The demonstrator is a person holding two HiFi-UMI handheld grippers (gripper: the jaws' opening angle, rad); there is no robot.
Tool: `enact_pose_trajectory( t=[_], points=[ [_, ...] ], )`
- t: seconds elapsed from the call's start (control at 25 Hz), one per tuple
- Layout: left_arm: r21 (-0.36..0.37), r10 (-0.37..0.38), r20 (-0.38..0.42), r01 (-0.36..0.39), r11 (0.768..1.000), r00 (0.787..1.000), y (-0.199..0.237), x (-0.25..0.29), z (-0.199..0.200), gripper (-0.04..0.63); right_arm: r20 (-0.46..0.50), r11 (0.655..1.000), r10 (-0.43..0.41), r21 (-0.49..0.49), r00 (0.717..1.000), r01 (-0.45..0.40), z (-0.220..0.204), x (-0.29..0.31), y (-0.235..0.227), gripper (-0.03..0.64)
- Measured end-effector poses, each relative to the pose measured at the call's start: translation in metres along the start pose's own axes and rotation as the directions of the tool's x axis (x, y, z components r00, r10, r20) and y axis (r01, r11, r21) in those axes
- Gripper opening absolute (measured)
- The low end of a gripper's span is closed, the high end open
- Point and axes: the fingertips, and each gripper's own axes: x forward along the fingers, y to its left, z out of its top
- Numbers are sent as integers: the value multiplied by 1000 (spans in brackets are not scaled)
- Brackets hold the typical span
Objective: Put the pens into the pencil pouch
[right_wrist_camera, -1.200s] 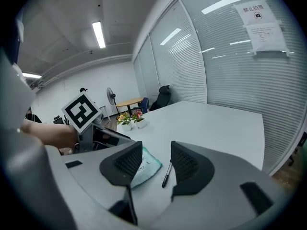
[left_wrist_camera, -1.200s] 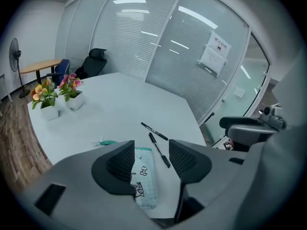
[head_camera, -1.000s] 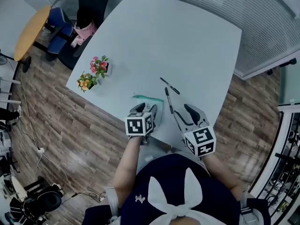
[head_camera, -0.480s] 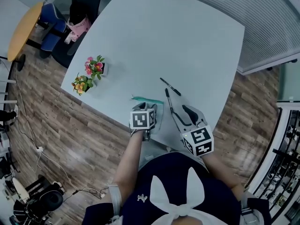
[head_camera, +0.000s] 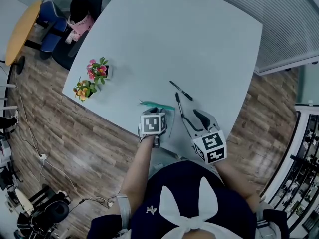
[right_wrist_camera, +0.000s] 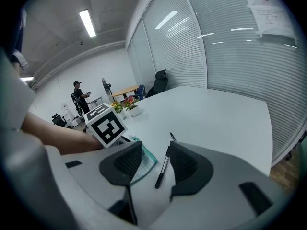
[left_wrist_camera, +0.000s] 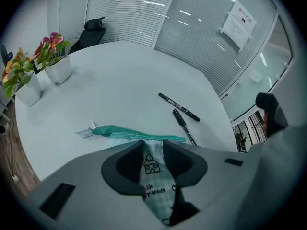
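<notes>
A pale checked pencil pouch [head_camera: 167,116] with a teal zipper edge [left_wrist_camera: 139,132] lies flat near the table's front edge. My left gripper [left_wrist_camera: 153,148] points down over it. Its jaws are closing, with pouch cloth [left_wrist_camera: 152,169] showing in the gap, and the pads are not visibly pressing on it. Two black pens lie right of the pouch: the far one [head_camera: 180,90] and the near one [head_camera: 180,107]. My right gripper [right_wrist_camera: 156,153] stands open just above the near pen [right_wrist_camera: 163,169], which lies in line with the gap. The pouch corner [right_wrist_camera: 144,163] shows under its left jaw.
Two small white pots of flowers [head_camera: 99,69] [head_camera: 83,87] stand at the table's left edge. The white table [head_camera: 199,44] stretches away behind the pens. A black chair [left_wrist_camera: 92,30] stands beyond its far side, and wooden floor lies below its near edge.
Both grippers have sunk toward the table, the left one coming down over the pouch's near end. The pouch and the pens lie where they were.
</notes>
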Motion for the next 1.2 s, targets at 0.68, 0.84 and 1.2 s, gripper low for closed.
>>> enact_pose_trajectory(
  t=[0.68, 0.84, 1.2],
  points=[
    [21, -56, 83, 54, 998, 995, -10, -24, 12, 29, -8, 1000, 5, -9, 1000, -5, -7, 1, 0, 187],
    [39, -77, 116, 73, 997, 990, -13, -42, 18, 28, -3, 1000, 7, -11, 1000, -7, -7, -2, 2, 187],
    [75, -133, 212, 120, 990, 968, -22, -84, 34, 28, 10, 999, 22, -28, 1000, -22, -6, -8, 9, 187]
  ],
)
